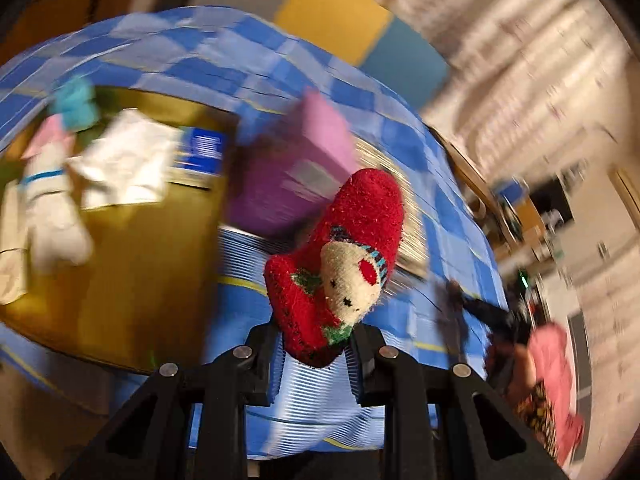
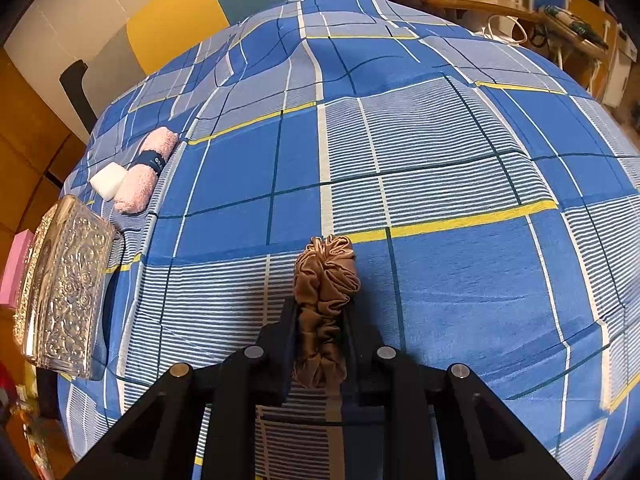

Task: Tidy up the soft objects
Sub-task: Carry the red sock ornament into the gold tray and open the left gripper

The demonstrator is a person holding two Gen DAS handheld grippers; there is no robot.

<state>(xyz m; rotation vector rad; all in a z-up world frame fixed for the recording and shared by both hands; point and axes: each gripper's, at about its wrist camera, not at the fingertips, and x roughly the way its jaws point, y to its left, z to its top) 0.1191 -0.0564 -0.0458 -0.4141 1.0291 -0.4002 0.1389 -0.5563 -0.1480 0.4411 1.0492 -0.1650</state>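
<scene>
**Both grippers loaded over the checked bed**

Left gripper (image 1: 316,346): clamped on a red fuzzy sock (image 1: 340,256) with a cream animal face, gripped at its lower end, the rest standing up and away between the black fingers (image 1: 262,354). Blurred view. Beyond the sock, a purple box (image 1: 288,172); to its left, a mustard-yellow surface (image 1: 132,264) carrying a white cloth (image 1: 124,164), a white rolled item with a blue band (image 1: 50,204) and something teal (image 1: 76,102), details too smeared to tell.

Right gripper (image 2: 320,340): closed on a brown satin scrunchie (image 2: 326,304), squeezed narrow between the fingers, bunched end poking forward above the blue plaid bedsheet (image 2: 460,160). Far left on the sheet: a pink rolled towel with a dark band (image 2: 146,170), touching a white block (image 2: 107,180); nearer, an embossed silver box (image 2: 66,292) beside a pink box (image 2: 14,268).
</scene>
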